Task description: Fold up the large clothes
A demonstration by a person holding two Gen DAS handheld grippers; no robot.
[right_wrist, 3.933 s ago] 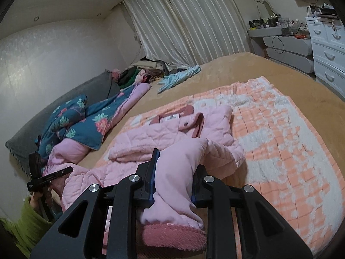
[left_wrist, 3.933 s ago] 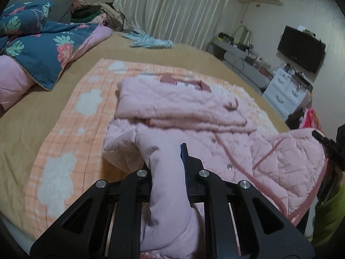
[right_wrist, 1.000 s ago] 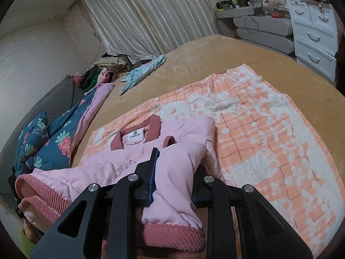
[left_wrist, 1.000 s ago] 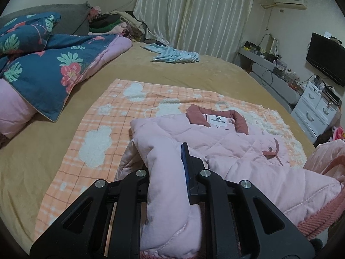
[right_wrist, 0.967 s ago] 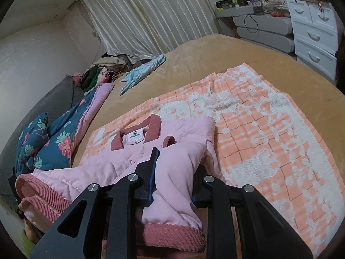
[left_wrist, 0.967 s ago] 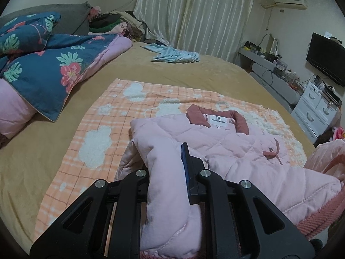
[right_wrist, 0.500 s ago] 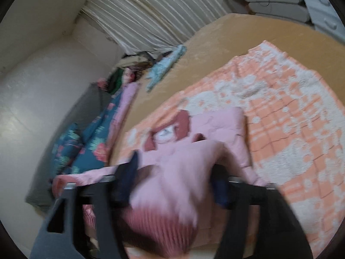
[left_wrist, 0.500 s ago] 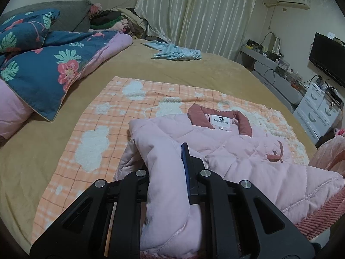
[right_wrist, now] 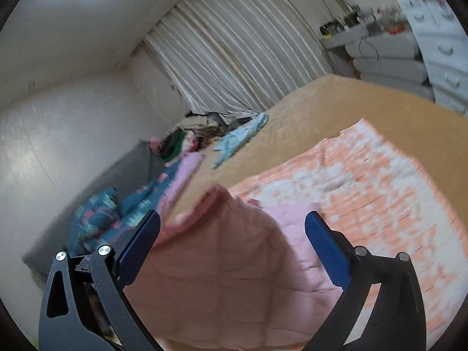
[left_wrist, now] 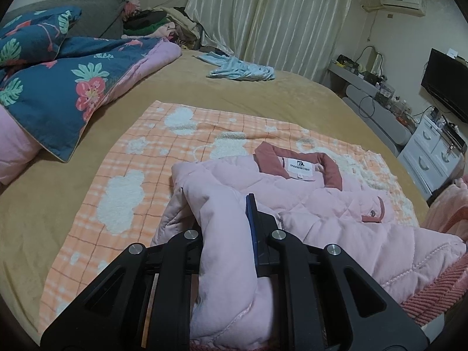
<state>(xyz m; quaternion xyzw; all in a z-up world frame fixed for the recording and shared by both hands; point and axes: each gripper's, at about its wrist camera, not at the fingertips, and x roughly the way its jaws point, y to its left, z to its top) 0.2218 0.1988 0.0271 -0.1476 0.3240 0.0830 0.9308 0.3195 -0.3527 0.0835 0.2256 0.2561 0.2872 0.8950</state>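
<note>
**Pink jacket half-folded on the bed, one hand-held gripper clenched on it, the other released**

In the left wrist view I saw the left hand-held gripper (left_wrist: 231,231) at lower centre, clenched on a thick fold of the pink quilted jacket (left_wrist: 295,201); the fabric bulged out between the two black fingers and hid most of the blue pads. The jacket lay in the lower right half of that frame, on an orange checked blanket (left_wrist: 152,158) with white cloud patches, which was spread over the tan bed (left_wrist: 278,99). Its darker pink collar (left_wrist: 295,158) with a white label faced up near the frame's centre, and a ribbed hem (left_wrist: 433,292) ran along the lower right edge.

In the right wrist view, which was blurred, the right hand-held gripper (right_wrist: 232,228) stood released: I had its jaws just opening, and they were now spread wide, the blue pads (right_wrist: 327,251) apart at either side. A fold of the same jacket (right_wrist: 234,263) lay between and below them in the lower centre; neither pad pressed on it.

A blue floral quilt (left_wrist: 55,87) lay at the left of the left wrist view, a light blue garment (left_wrist: 239,70) on the bed at upper centre, pale curtains (left_wrist: 278,17) behind it, and white drawers (left_wrist: 433,158) at the right edge.
</note>
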